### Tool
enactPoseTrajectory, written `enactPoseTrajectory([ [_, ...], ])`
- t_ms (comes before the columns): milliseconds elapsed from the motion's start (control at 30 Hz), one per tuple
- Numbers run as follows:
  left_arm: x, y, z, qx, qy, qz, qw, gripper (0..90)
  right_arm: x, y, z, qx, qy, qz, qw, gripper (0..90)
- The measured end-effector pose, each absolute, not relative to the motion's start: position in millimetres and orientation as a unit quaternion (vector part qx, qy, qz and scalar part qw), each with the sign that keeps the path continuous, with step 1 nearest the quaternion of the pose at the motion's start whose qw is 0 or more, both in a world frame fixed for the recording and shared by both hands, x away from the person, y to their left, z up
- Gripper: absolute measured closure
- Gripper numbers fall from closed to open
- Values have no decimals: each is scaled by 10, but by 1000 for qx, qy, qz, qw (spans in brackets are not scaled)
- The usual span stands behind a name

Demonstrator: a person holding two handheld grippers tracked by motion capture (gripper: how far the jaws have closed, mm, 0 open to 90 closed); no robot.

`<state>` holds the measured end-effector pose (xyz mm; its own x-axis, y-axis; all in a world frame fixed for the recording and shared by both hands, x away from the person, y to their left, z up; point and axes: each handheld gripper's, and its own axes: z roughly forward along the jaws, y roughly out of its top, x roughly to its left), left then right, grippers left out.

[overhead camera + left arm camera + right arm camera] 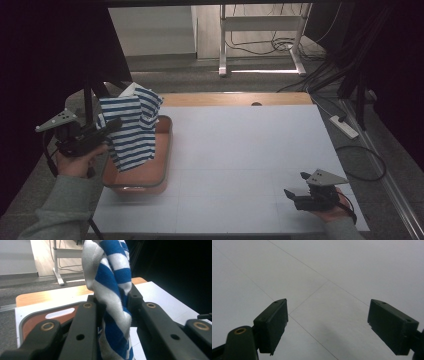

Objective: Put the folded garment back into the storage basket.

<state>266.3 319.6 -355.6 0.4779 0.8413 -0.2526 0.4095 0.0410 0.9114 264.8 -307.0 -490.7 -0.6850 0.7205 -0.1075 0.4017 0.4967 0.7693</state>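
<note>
A blue-and-white striped shirt [131, 129] hangs bunched above an orange-brown tub [162, 170] at the table's left. My left gripper [114, 125] is shut on the shirt near its upper part. In the left gripper view the twisted striped cloth [112, 302] is pinched between both black jaws, with the tub [30, 323] below. My right gripper [296, 191] rests low near the table's front right, open, its fingers [273, 323] wide apart over the bare white sheet with nothing between them.
A white sheet [240, 150] covers the wooden table [235, 98]. A white metal frame [260, 30] and cables stand on the floor behind. A power strip [344, 126] lies off the table's right edge. Dark curtains flank both sides.
</note>
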Motion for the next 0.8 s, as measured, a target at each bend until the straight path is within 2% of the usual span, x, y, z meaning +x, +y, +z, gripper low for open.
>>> enactPoseTrajectory([
  [300,2650,3289,-3611,664,483,198,534,755,2652,-3066,-4910,333,840,372,214,173],
  [800,2787,3170,-3789,682,489,177,514,755,2654,-3067,-4914,331,841,371,213,174],
])
